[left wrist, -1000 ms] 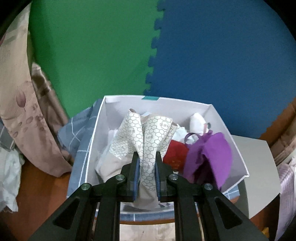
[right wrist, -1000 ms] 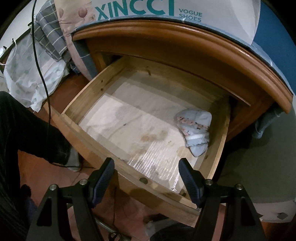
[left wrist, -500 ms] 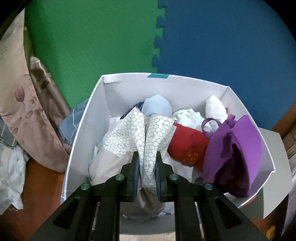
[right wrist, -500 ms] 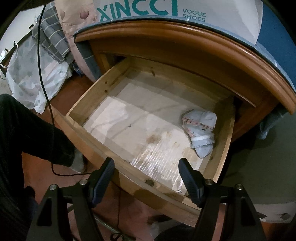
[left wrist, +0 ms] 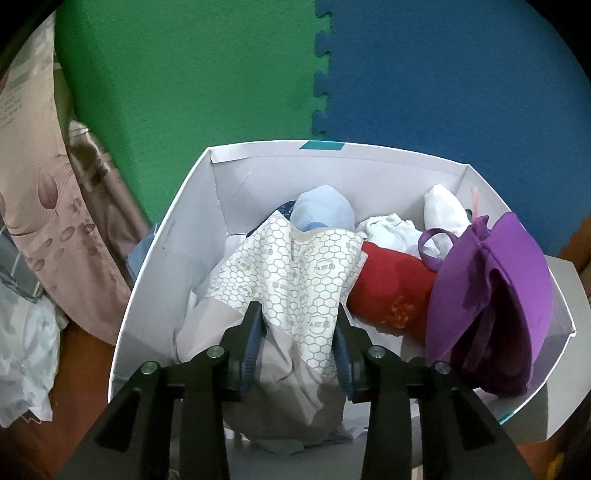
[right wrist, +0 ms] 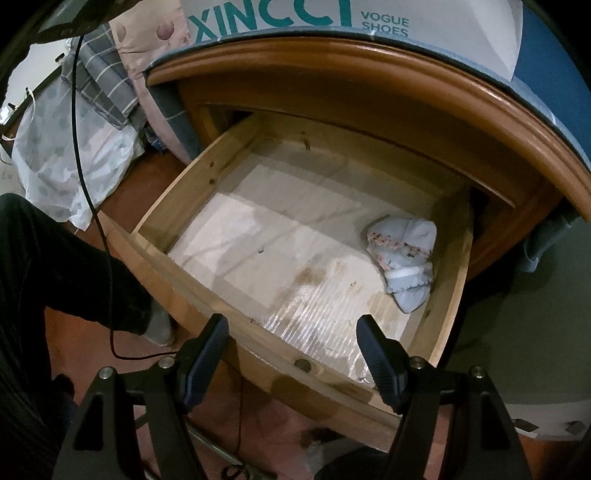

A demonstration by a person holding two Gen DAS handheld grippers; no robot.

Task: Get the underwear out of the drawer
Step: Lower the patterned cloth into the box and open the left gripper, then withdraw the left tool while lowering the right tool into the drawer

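In the left wrist view my left gripper (left wrist: 297, 325) is open over a white box (left wrist: 155, 266). The honeycomb-patterned underwear (left wrist: 295, 273) lies loose between its fingers, resting on the pile in the box. Red (left wrist: 391, 288), purple (left wrist: 491, 310), light blue (left wrist: 321, 210) and white (left wrist: 391, 229) garments also lie in the box. In the right wrist view my right gripper (right wrist: 291, 336) is open and empty, above the front edge of the open wooden drawer (right wrist: 177, 280). One pale folded underwear with a floral band (right wrist: 402, 254) lies at the drawer's right side.
Green (left wrist: 192, 81) and blue (left wrist: 454, 81) foam mats lie behind the box. Floral bedding (left wrist: 44, 206) sits left of it. A black cable (right wrist: 79, 155) and a person's dark leg (right wrist: 55, 273) are left of the drawer. A shoe box (right wrist: 369, 18) stands on the cabinet top.
My left gripper has opened and let go of the honeycomb underwear, which now rests in the box. The box has come nearer. My right gripper has drifted slightly relative to the drawer.
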